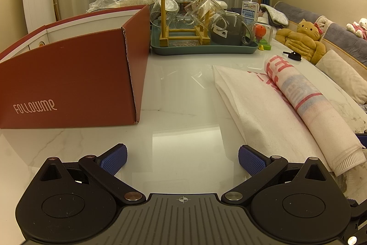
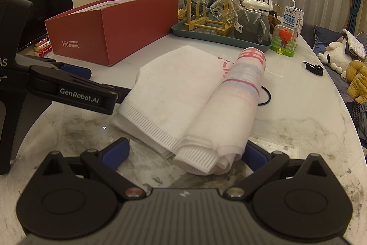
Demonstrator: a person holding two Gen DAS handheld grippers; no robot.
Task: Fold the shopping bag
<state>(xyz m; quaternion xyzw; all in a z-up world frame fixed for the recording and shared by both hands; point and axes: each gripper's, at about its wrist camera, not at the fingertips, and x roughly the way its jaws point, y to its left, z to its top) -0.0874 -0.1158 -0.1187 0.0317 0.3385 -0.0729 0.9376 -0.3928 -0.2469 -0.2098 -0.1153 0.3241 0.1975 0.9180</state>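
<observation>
The white non-woven shopping bag [image 2: 174, 84] lies flat on the marble table [image 2: 298, 121]. Its right side, with red and blue print, is rolled into a tube [image 2: 236, 95]. My right gripper [image 2: 185, 154] is open at the bag's near edge, and the end of the roll rests between its blue pads [image 2: 117, 153]. In the left wrist view the bag [image 1: 263, 107] lies to the right of my left gripper [image 1: 182, 160], which is open over bare table and touches nothing. The left gripper [image 2: 101, 82] also shows from the side, just left of the bag.
A red FOLLOWME box [image 1: 68, 84] stands close on the left. Behind the bag is a teal tray [image 2: 220, 40] with glass cups and a wooden rack. A small toy [image 2: 284, 38], a black clip [image 2: 313, 67] and a black hair tie [image 2: 267, 98] lie near the table's right edge.
</observation>
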